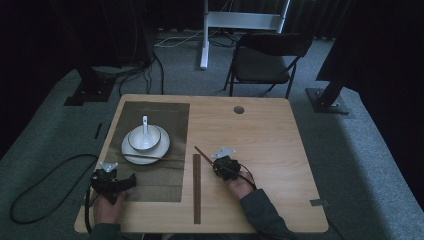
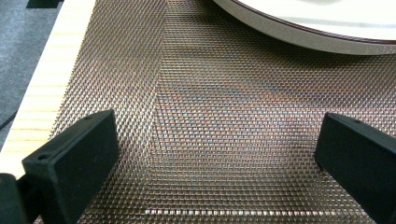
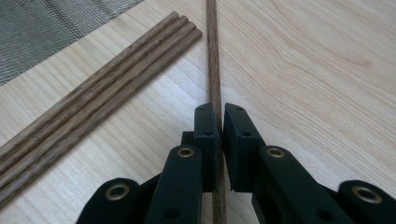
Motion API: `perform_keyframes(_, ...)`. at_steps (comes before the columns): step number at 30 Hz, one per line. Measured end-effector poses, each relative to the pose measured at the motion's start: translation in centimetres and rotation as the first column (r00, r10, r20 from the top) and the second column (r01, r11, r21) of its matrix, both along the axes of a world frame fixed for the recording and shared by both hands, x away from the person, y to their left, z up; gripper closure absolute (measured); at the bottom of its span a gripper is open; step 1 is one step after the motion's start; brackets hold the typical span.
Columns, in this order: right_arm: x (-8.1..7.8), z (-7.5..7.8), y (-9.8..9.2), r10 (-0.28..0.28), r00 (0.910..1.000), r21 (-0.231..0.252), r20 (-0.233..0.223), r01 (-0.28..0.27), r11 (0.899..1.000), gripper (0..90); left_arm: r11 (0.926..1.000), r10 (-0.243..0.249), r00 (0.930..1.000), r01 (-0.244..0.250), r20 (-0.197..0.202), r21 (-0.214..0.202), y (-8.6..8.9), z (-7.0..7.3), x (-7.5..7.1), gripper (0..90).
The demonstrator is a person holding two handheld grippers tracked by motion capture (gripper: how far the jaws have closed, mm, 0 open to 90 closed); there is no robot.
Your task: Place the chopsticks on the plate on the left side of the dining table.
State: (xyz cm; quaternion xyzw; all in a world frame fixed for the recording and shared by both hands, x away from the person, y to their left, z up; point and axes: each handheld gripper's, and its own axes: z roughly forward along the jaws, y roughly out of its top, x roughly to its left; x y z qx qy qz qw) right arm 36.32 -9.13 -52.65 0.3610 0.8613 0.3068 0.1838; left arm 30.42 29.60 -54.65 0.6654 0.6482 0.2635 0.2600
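The left gripper (image 1: 111, 179) is kept wide open w/ nothing in it, resting low on the near part of the mat (image 2: 210, 121), likely to keep the mat from sliding. Just beyond, a plate (image 1: 131, 152) w/ bowl (image 1: 145, 137) & spoon (image 1: 145, 124) is set. Near centre, a wood strip (image 1: 197, 187) is laid on the surface (image 1: 280, 150). At right, the right gripper (image 3: 219, 122) is squeezed shut on one chopstick (image 3: 213, 51), held low, prob. to be carried to the plate.

At the left of the frame my table (image 1: 280, 150) carries a woven placemat (image 1: 165, 190). On it sits a white plate (image 1: 131, 155) with a bowl (image 1: 137, 142) and spoon (image 1: 145, 125). A black folding chair (image 1: 265, 62) stands at upper centre.
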Motion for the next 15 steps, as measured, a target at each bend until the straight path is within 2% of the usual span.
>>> perform_keyframes(15, -1.08, 0.91, -0.18, 0.020, 0.9989, 0.024, 0.042, -0.021, 1.000, 84.2, 1.0000, -0.001, 1.0000, 0.001, -0.001, 0.001, 0.01, 0.01, 0.00, 0.2)
